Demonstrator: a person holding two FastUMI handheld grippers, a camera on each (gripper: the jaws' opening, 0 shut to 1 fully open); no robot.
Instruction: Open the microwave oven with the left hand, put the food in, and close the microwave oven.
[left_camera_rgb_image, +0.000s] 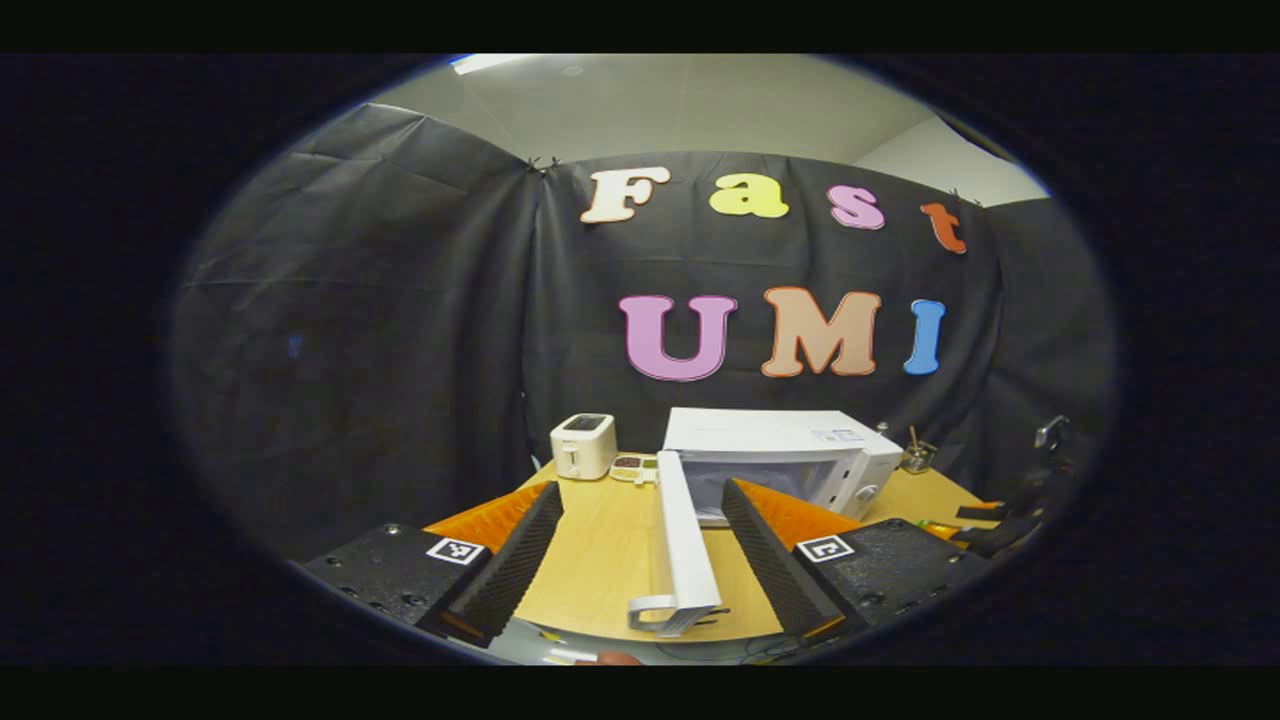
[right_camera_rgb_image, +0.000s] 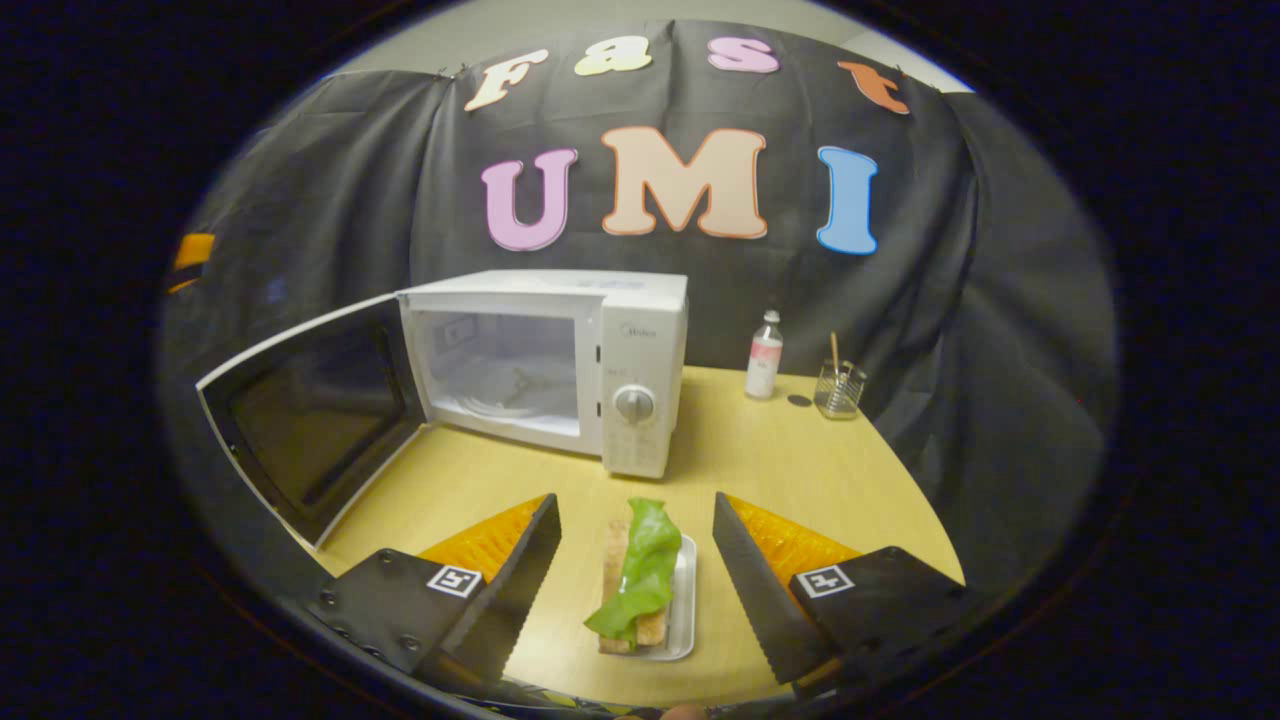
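Observation:
The white microwave (right_camera_rgb_image: 560, 365) stands on the wooden table (right_camera_rgb_image: 770, 460) with its door (right_camera_rgb_image: 310, 415) swung wide open to the left and its cavity bare. In the left gripper view the microwave (left_camera_rgb_image: 790, 460) is seen past the door (left_camera_rgb_image: 685, 545), which stands edge-on between my open left gripper's (left_camera_rgb_image: 645, 570) fingers without touching them. A sandwich with a green lettuce leaf (right_camera_rgb_image: 640, 570) lies on a small white tray (right_camera_rgb_image: 684, 600) in front of the microwave. My right gripper (right_camera_rgb_image: 635, 570) is open, one finger on each side of the tray, apart from it.
A white toaster (left_camera_rgb_image: 583, 446) and a small dish (left_camera_rgb_image: 633, 467) stand left of the microwave. A bottle (right_camera_rgb_image: 764, 355) and a glass with a stick (right_camera_rgb_image: 838, 388) stand at the back right. The other gripper (left_camera_rgb_image: 1010, 515) shows at the right edge.

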